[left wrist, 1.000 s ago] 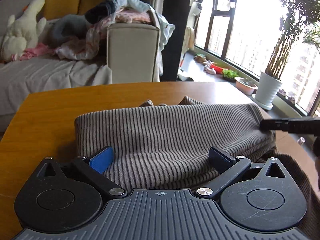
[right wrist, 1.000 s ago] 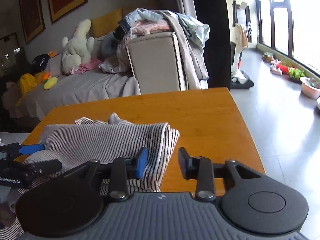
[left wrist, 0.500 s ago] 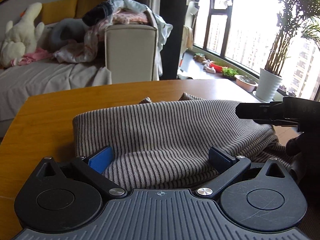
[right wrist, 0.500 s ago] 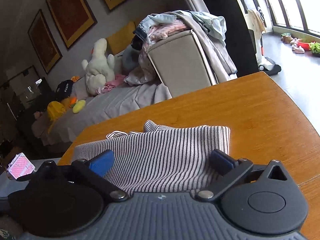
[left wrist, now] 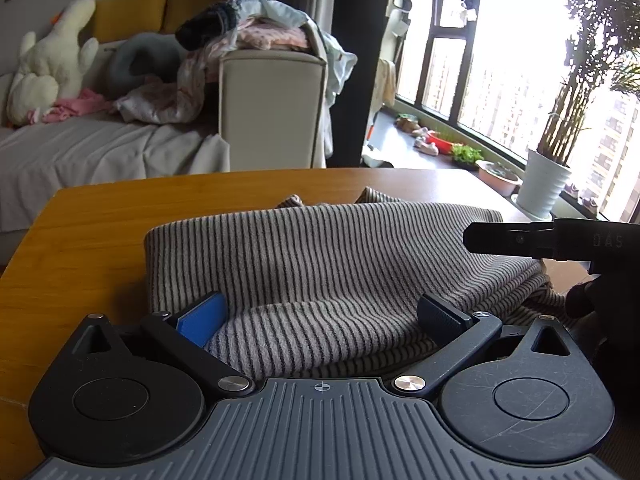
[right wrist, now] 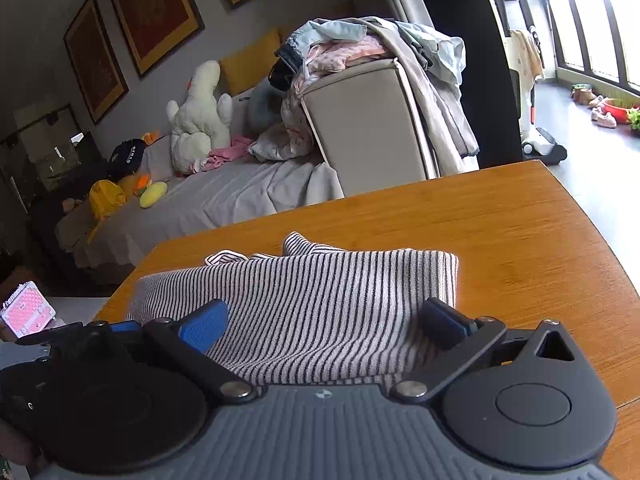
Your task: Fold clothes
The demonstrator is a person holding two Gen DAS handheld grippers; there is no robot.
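1 striped garment point(left wrist: 320, 264) lies folded on the wooden worktop point(left wrist: 100, 240), its long axis running left to right across both wrist views and its stripes running front to back. A rounded fold forms its far edge, and 2 small bits of fabric poke out past that edge toward the sofa point(left wrist: 100, 148). The garment sits near the front edge of the worktop, well short of the far edge.

The left gripper point(left wrist: 320, 316) is spread wide, with 1 blue pad and 1 dark pad resting at the near part of the garment and fabric bunched between them, not pinched. The right gripper point(right wrist: 326, 318) is likewise spread wide over the right end of the garment, gripping nothing.

In the left wrist view the right gripper's dark body point(left wrist: 552, 240) reaches in from the right, above the garment's right end.

Beyond the worktop, 1 beige armrest point(right wrist: 360, 128) carries a heap of loose clothes point(right wrist: 368, 44). 1 white plush toy point(right wrist: 200, 116) sits on the sofa.
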